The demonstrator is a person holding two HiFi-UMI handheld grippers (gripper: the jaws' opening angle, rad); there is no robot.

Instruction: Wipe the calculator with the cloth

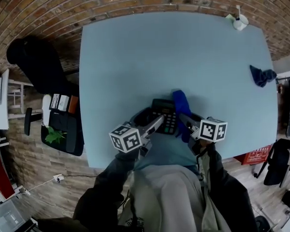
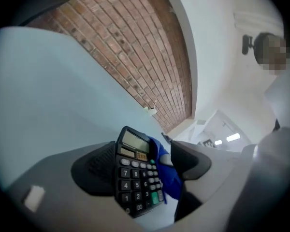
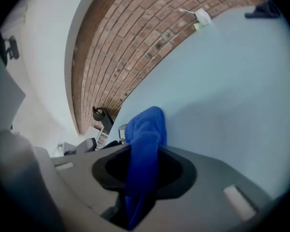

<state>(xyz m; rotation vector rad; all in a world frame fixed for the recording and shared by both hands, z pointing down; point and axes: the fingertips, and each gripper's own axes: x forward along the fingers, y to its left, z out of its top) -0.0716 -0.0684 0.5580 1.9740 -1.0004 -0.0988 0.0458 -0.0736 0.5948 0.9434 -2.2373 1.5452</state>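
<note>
Wiping appears under way: right gripper [image 3: 145,172] pinches the cloth [image 3: 146,129] beside the calculator [image 2: 135,178], unclamped between left gripper's [image 2: 142,166] wide jaws; re-gripping seems next.

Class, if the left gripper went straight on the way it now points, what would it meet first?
The left gripper would probably meet the calculator first, already between its open jaws, blue cloth beside it.

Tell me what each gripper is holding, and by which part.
Right gripper: the blue cloth, pinched partway along its bunched length, one end poking out past the jaws. Left gripper: nothing; the calculator sits between its open jaws, ungripped.
</note>
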